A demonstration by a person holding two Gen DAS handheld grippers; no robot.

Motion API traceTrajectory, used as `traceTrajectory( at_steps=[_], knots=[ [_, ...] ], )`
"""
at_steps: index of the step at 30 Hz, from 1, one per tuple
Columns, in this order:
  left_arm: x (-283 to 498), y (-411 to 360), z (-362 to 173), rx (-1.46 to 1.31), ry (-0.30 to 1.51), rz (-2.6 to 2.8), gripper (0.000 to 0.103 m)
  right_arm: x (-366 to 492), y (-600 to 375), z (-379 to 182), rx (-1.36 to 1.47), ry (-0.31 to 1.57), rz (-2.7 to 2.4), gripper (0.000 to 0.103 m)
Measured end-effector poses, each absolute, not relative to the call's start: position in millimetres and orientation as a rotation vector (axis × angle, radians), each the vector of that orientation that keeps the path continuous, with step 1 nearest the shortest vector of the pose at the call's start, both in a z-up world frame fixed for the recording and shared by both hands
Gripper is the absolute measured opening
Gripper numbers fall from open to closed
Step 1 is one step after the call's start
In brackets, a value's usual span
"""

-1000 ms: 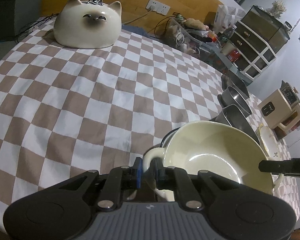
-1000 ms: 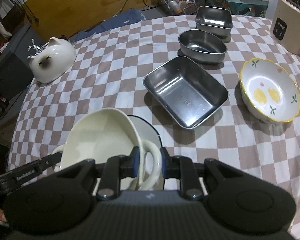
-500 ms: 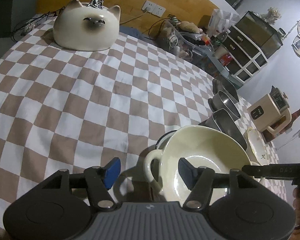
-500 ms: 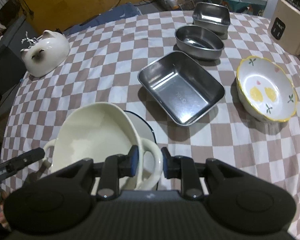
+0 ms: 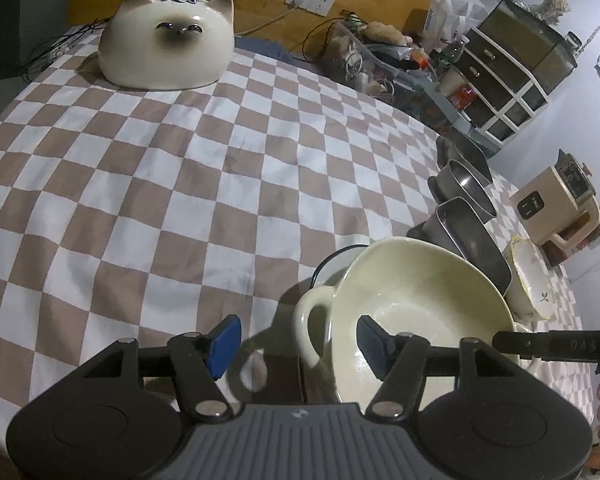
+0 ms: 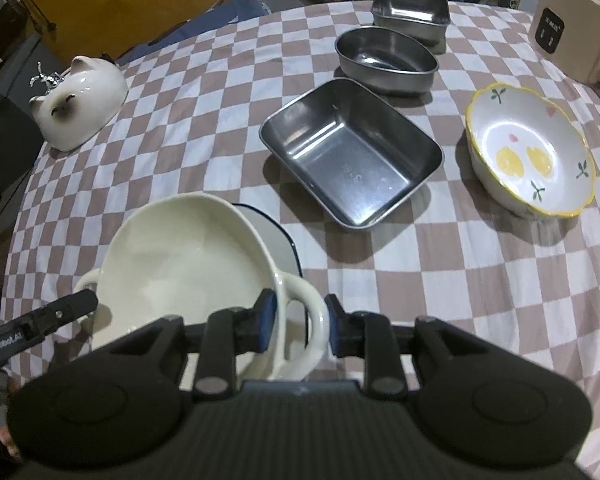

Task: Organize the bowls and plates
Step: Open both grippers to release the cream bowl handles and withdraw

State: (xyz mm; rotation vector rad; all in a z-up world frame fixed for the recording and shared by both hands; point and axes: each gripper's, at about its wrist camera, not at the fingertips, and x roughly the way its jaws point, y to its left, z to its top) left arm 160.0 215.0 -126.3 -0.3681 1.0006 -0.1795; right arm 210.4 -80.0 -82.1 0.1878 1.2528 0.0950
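I am at the release step: the cream two-handled bowl [image 6: 188,264] sits nested, a little tilted, in the white bowl with a dark rim [image 6: 278,236] near the front edge of the checked tablecloth [image 5: 160,184]. My left gripper [image 5: 298,340] stands wide apart, its blue pads clear of the bowl's left handle [image 5: 310,320], holding nothing. My right gripper [image 6: 298,320] straddles the other handle [image 6: 308,316] and its jaws are opening; the inner pad looks close against the rim, the outer one off the loop, so I judge the grip is gone. Next I would finish opening, lift both grippers straight off without dragging the handles, then go for the lemon-patterned bowl [image 6: 528,156] by the right edge or the steel rectangular dish [image 6: 352,152] mid-table.
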Motion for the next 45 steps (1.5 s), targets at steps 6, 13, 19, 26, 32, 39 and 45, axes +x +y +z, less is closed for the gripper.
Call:
traceTrajectory(
  at_steps=[6,13,19,26,32,39,45],
  knots=[
    [160,212,-126,-0.364,1.0,-0.188,0.072,211,-79,-85,0.183,1.26,0.094,0.033],
    [159,217,-135,-0.366,1.043,-0.126,0.072,209,-90,-107,0.266,1.296,0.089,0.036],
    [156,222,-135,-0.381,1.045,-0.126,0.072,204,-91,-108,0.254,1.25,0.108,0.036],
    [156,215,-131,-0.368,1.039,-0.158,0.074,198,-94,-110,0.271,1.218,0.124,0.035],
    [161,210,-135,-0.348,1.053,-0.167,0.074,192,-100,-111,0.316,1.21,0.133,0.035],
    [164,207,-142,-0.329,1.078,-0.16,0.076,189,-102,-116,0.376,1.208,0.138,0.036],
    [161,207,-140,-0.328,1.069,-0.156,0.093,185,-105,-120,0.387,1.213,0.136,0.04]
  ],
)
